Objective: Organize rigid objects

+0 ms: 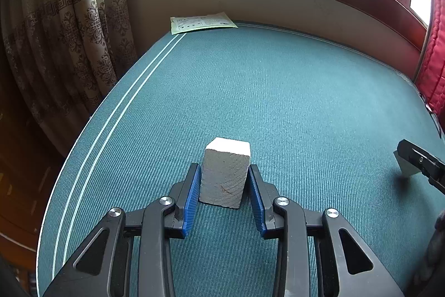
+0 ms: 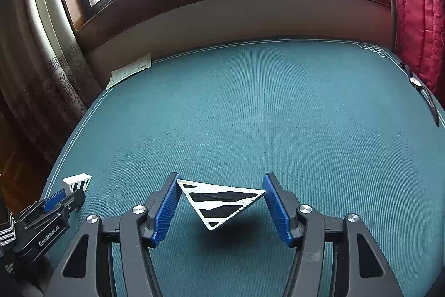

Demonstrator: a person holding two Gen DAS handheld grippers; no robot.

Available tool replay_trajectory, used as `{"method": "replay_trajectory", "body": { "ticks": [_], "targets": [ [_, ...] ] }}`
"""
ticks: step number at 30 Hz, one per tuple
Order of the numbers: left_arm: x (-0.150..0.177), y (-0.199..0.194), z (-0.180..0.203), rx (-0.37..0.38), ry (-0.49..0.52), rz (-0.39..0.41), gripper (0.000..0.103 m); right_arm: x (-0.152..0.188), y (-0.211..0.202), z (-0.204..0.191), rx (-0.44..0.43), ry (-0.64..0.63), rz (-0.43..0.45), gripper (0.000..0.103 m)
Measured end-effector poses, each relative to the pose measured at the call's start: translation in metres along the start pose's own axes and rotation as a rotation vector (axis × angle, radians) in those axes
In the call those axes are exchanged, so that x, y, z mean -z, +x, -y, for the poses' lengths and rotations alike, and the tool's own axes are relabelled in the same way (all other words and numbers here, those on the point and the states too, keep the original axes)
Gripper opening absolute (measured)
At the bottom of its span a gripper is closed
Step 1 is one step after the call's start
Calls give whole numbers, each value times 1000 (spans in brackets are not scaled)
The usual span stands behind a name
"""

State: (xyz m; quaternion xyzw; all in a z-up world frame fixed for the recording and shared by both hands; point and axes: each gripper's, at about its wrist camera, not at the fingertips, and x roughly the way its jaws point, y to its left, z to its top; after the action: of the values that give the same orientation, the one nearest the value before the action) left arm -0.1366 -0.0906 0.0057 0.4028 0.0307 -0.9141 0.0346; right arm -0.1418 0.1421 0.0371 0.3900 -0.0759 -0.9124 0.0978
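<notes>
A white rectangular block (image 1: pixel 225 174) stands upright on the teal mat (image 1: pixel 278 91), between the blue pads of my left gripper (image 1: pixel 224 177). The pads sit at its two sides with slight gaps, so the jaws stand open around it. In the right wrist view this block (image 2: pixel 78 183) shows black stripes, with the left gripper (image 2: pixel 59 201) beside it. A white triangular block with black stripes (image 2: pixel 219 199) lies between the pads of my right gripper (image 2: pixel 221 191). Its corners touch or nearly touch both pads, and a shadow lies beneath it. The right gripper's tip (image 1: pixel 422 160) shows at the left wrist view's right edge.
A printed paper sheet (image 1: pixel 201 22) lies at the mat's far left corner. Patterned curtains (image 1: pixel 69 41) hang at the left. A red quilted cushion (image 2: pixel 417 13) stands at the right. A wristwatch (image 2: pixel 422 93) lies at the mat's right edge. A wooden window sill runs behind.
</notes>
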Motion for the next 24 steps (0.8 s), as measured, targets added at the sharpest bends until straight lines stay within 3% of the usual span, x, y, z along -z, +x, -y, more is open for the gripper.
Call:
{"method": "replay_trajectory", "body": {
  "ticks": [6, 8, 13, 24],
  "targets": [
    [11, -9, 10, 21, 9, -2, 35, 19, -22, 13, -1, 30, -3, 63],
    [15, -14, 15, 23, 17, -1, 35, 25, -29, 17, 1, 40, -3, 56],
    [26, -22, 28, 42, 31, -3, 35, 36, -45, 22, 11, 37, 6, 55],
    [46, -40, 49, 105, 35, -17, 35, 48, -46, 26, 12, 2, -5, 55]
  ]
}}
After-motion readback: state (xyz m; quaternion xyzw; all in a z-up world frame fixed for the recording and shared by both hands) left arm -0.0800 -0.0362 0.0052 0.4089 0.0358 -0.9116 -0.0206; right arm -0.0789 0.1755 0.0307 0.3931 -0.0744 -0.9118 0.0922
